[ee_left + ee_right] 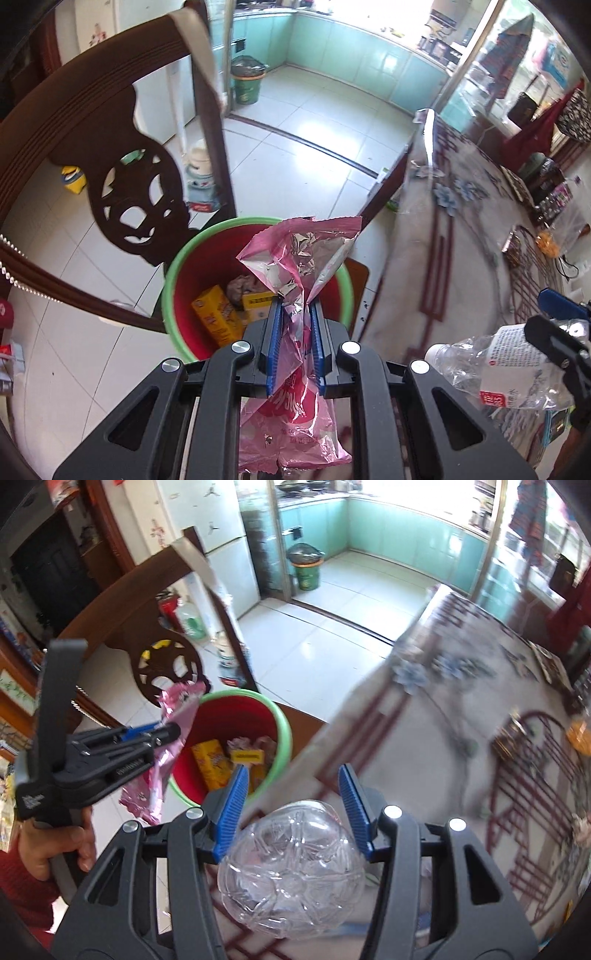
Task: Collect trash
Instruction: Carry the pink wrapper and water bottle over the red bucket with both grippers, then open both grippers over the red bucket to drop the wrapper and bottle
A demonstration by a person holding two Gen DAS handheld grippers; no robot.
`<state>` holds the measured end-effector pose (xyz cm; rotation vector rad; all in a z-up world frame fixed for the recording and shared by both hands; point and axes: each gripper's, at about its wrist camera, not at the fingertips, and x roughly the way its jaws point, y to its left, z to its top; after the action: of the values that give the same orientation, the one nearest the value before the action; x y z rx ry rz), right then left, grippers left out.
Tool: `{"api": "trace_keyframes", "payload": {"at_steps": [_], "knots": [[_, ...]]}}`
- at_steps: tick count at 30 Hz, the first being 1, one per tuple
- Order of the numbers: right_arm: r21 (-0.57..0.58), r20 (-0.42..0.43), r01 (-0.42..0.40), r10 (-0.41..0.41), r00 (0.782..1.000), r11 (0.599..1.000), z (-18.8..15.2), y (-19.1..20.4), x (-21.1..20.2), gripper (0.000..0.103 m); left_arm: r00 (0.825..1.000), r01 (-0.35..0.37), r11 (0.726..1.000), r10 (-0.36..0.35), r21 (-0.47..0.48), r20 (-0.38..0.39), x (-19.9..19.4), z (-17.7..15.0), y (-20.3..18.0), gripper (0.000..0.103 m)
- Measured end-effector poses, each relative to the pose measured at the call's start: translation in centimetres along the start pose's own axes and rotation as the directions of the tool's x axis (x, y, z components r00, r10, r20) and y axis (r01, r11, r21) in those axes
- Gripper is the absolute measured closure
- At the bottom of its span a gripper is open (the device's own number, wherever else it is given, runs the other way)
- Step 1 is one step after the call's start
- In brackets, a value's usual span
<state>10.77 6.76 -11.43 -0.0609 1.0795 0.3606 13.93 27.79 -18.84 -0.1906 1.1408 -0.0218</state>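
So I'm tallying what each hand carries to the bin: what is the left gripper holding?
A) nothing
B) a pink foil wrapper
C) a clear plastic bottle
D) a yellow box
B: the left gripper is shut on the pink foil wrapper above the red bin, while the clear bottle sits in the right gripper.

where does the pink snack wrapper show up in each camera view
Left wrist view: the pink snack wrapper sits at centre bottom, pinched in the left claw.
Right wrist view: it hangs at the left edge, mid-height, clamped in that same claw.
Shared landmark: the red bin with a green rim, right behind the wrapper in both.
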Motion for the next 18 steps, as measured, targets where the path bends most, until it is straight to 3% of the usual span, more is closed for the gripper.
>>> {"api": "trace_keyframes", "payload": {"at_steps": [9,13,18], "knots": [[-0.010,-0.015,-0.110,0.109,0.994,0.994,3.4,3.4,2.6,0.053,0.999,-0.034,0.998,0.032,-0.061,-0.037,2.1,0.5,3.6,0.088],[-0.010,-0.014,-0.163,0.162,0.987,0.987,4.6,4.3,3.6,0.053,0.998,-0.041,0.998,0.039,-0.053,-0.040,2.7,1.0,4.0,0.081],[0.015,-0.018,-0.205,0.205,0.979,0.979,5.7,5.1,5.1,0.053,0.998,-0.050,0.998,0.048,-0.042,-0.039,3.3,1.8,4.0,0.081]]}}
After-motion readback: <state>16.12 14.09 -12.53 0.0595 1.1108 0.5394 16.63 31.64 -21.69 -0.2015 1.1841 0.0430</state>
